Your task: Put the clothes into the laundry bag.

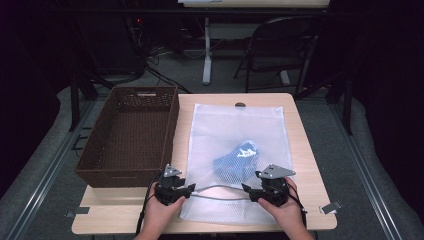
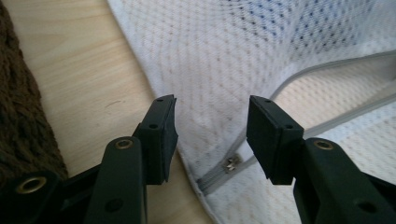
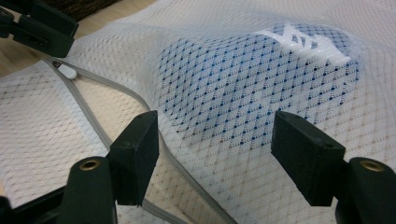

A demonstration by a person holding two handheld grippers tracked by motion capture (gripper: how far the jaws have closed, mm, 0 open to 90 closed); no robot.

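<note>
Both my tongs spread wide: left gripper (image 1: 173, 188) beside zipper end (image 2: 229, 164), right gripper (image 1: 270, 189) over mesh laundry bag (image 1: 235, 131). Bag soft, floppy, light. I grab zipper edge (image 1: 220, 190), not blue cloth (image 1: 237, 159).

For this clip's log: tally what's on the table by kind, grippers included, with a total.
Mesh bag: 1
Blue garment inside the bag: 1
Wicker basket: 1
Grippers: 2, left gripper and right gripper, both open at the bag's zipper
Total: 5
</note>
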